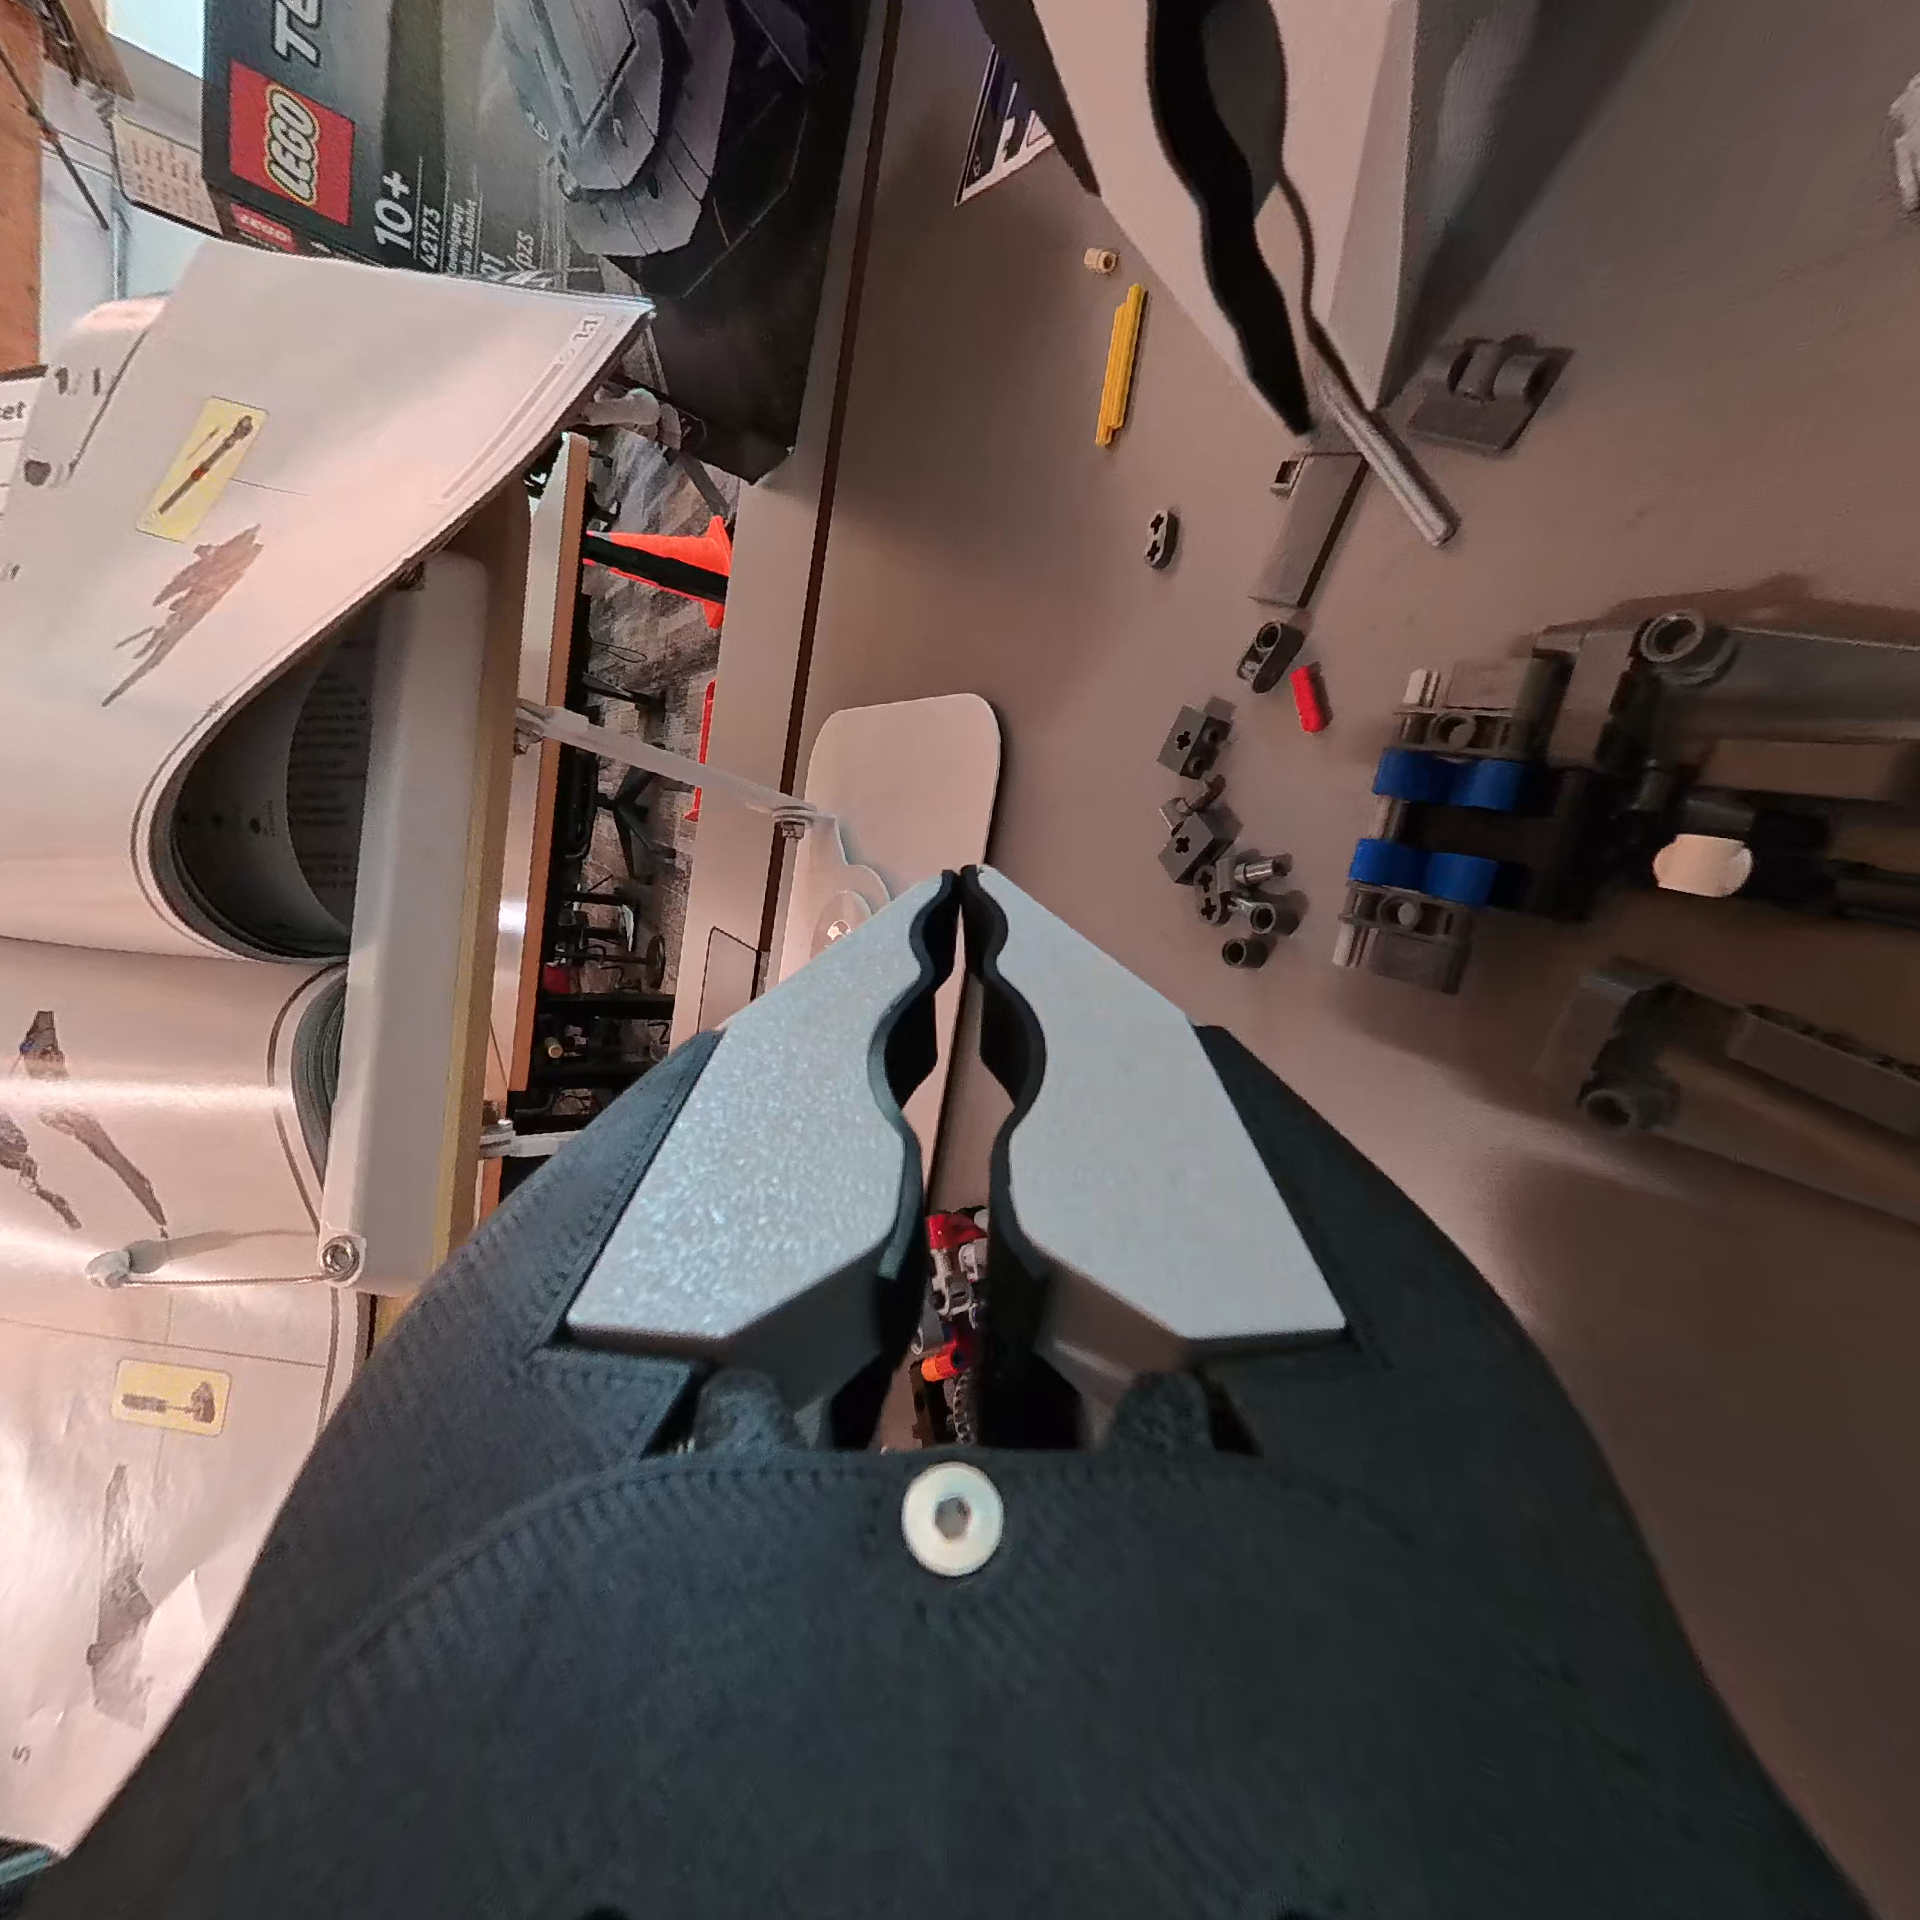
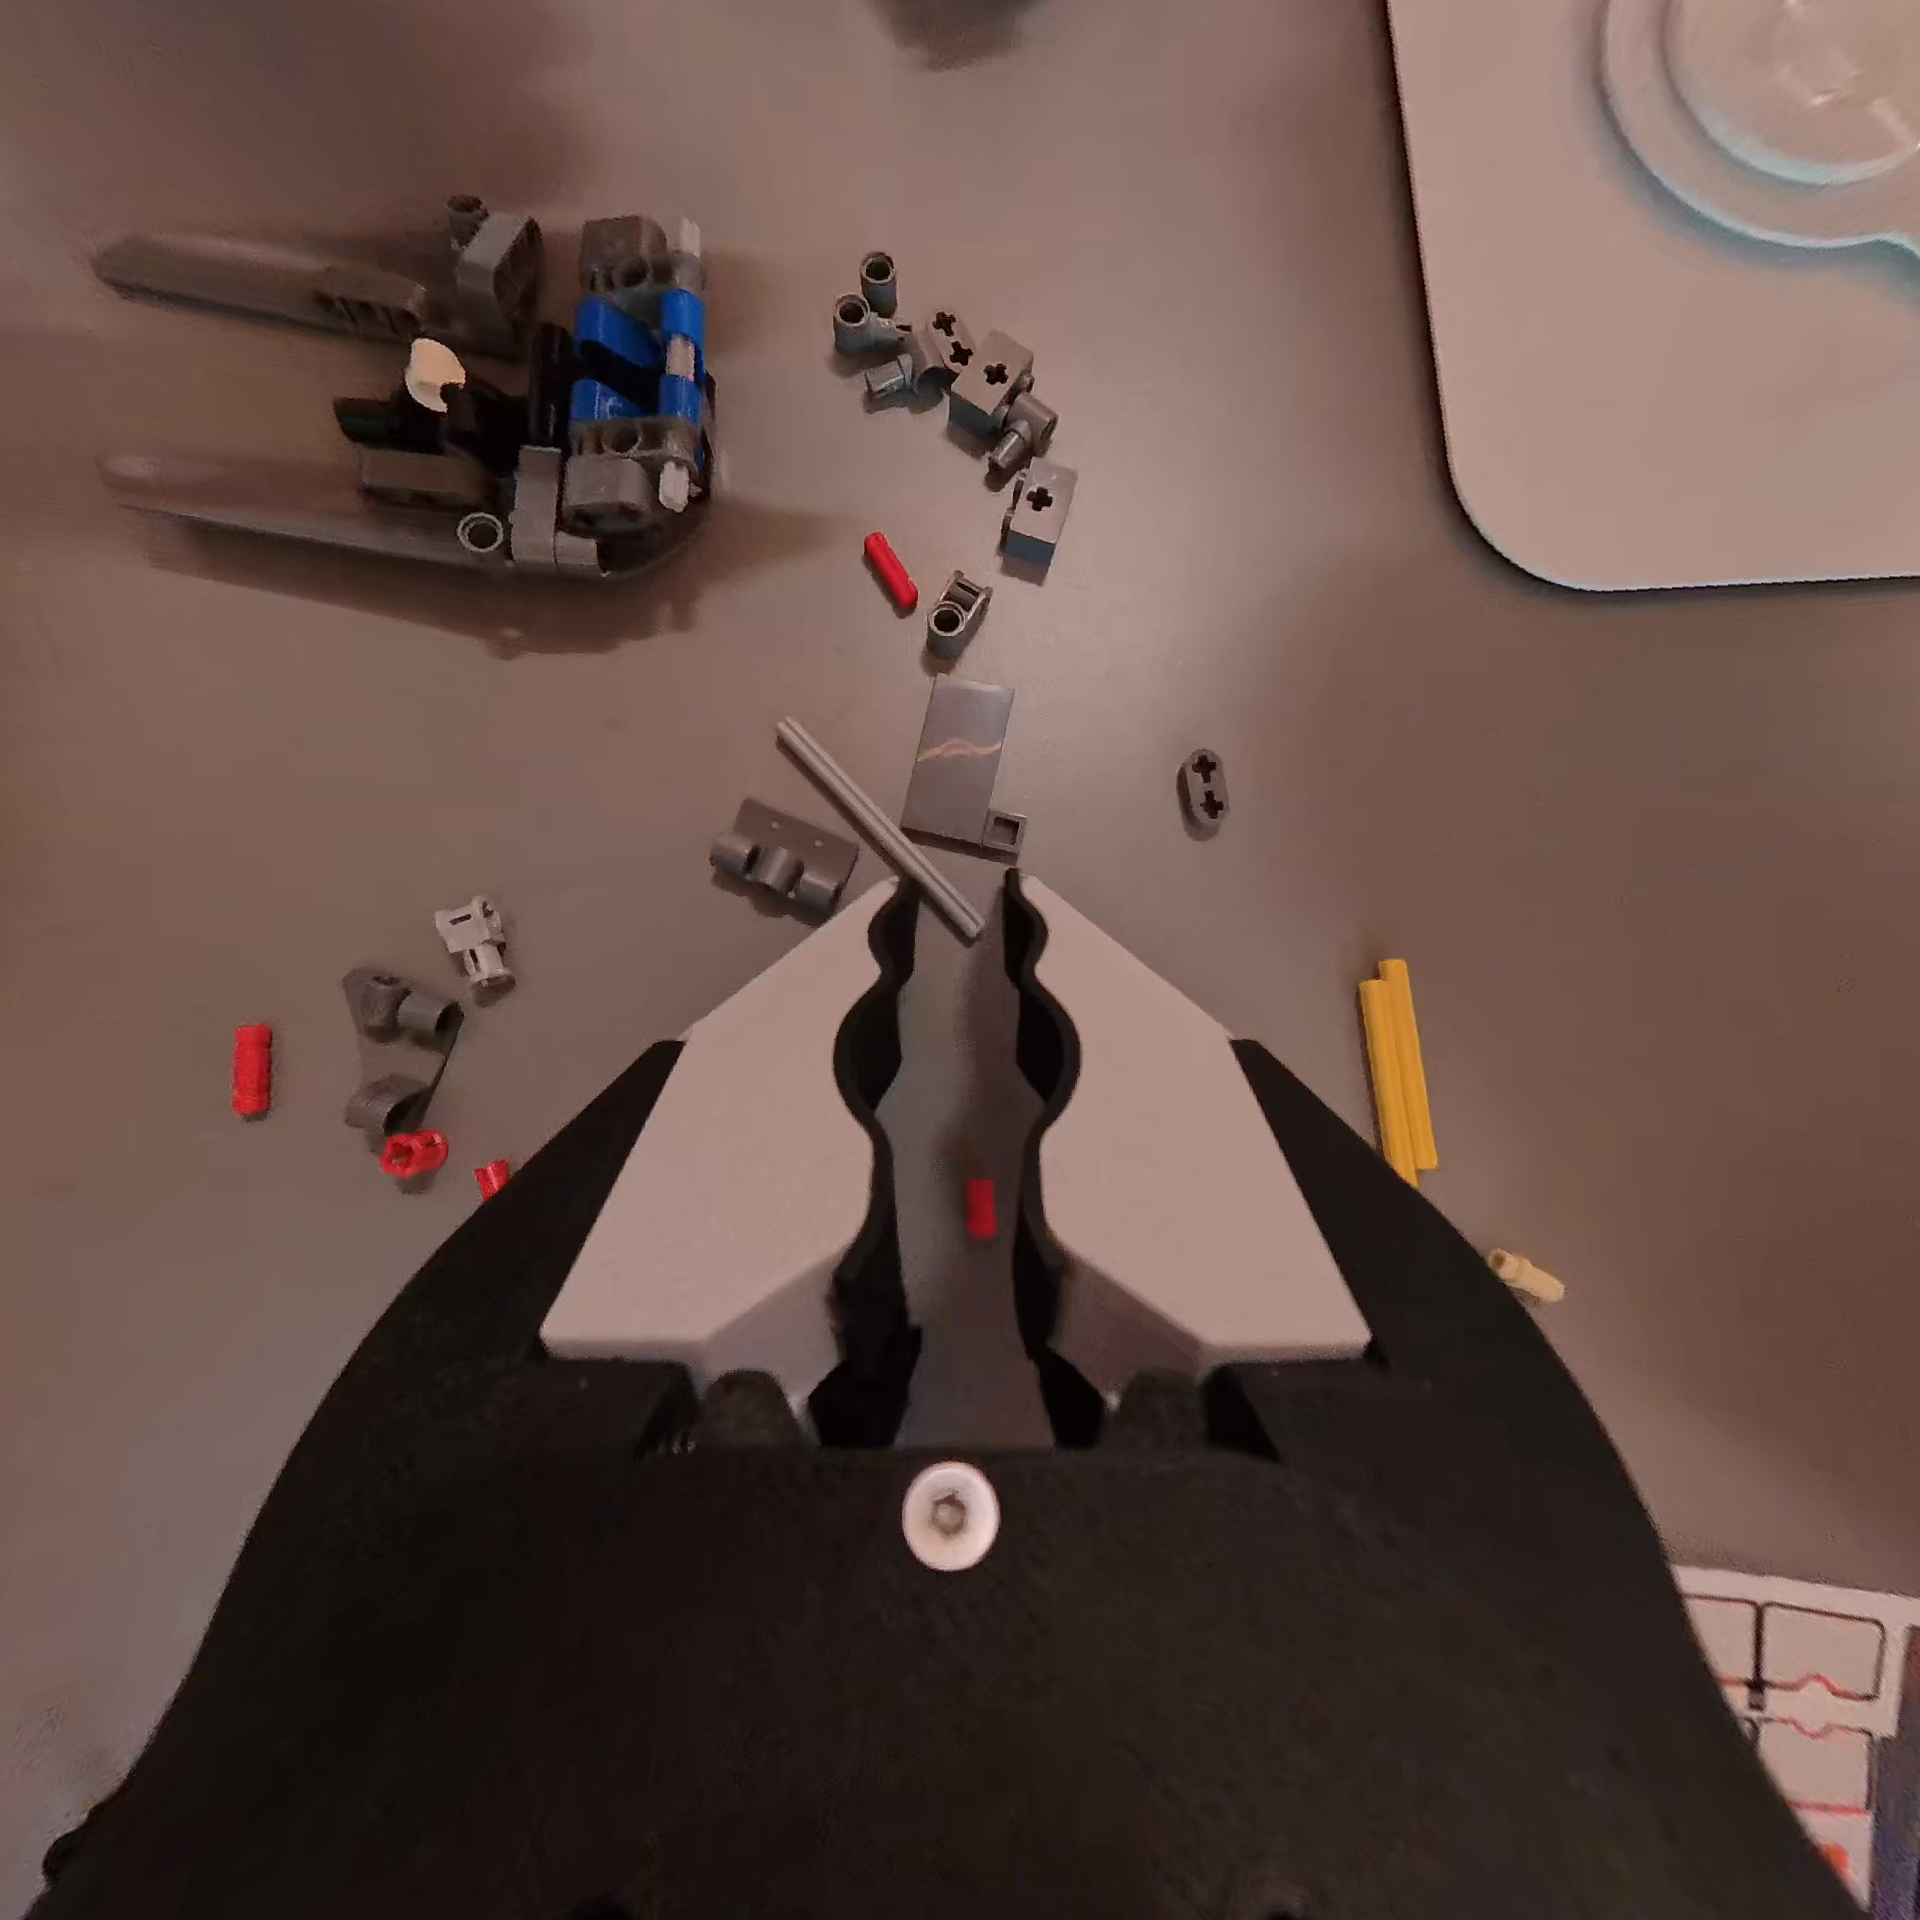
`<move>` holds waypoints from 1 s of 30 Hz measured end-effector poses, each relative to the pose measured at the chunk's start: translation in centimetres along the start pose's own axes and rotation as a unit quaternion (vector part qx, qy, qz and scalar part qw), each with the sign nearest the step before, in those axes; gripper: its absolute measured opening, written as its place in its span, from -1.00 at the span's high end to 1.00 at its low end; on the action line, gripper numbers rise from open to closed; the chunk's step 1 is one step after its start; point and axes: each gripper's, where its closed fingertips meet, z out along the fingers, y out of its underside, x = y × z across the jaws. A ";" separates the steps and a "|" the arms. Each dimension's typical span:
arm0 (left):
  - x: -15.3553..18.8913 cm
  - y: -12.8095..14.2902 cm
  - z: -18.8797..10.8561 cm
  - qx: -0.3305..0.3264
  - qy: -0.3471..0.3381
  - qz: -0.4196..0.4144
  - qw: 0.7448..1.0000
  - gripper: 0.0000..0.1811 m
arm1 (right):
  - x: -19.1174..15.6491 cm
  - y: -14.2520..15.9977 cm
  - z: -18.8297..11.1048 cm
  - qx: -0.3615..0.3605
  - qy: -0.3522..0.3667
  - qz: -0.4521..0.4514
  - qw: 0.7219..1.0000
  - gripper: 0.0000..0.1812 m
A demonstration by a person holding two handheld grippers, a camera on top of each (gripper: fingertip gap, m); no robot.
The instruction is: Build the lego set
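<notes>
- The partly built Lego assembly [image 2: 540,416], grey and black with blue connectors, is seen lying on the grey-brown table [image 2: 1247,675], well apart from both grippers; it is also shown in the left wrist view [image 1: 1558,810].
- Loose pieces are scattered beside it: a cluster of dark grey connectors [image 2: 956,364], a red pin [image 2: 890,569], a flat grey panel [image 2: 961,764], a long grey axle [image 2: 881,829] and two yellow axles [image 2: 1397,1065].
- The right gripper [image 2: 958,894] is held over the table with its fingers parted by a narrow gap; the near end of the grey axle is framed between the tips, and whether it is touched cannot be told.
- The left gripper [image 1: 961,878] is seen with its tips pressed together, nothing being pinched there.
- An open instruction booklet [image 1: 260,623] on a white stand and the Lego box [image 1: 499,135] are placed at the table's far edge.
- A room with dark furniture is glimpsed beyond.
</notes>
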 end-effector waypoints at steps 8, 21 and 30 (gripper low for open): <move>0.7 -0.2 0.6 0.002 0.005 0.002 1.000 1.00 | 0.0 0.2 -0.1 0.010 0.016 0.005 1.000 0.99; 1.0 -0.6 1.0 0.012 0.005 -0.008 1.000 0.94 | -0.6 -1.5 -2.5 0.071 0.027 0.011 0.997 0.99; 1.5 -4.0 0.2 0.080 -0.011 0.005 0.997 0.58 | -1.4 -3.1 -3.5 0.117 0.017 0.022 0.993 0.99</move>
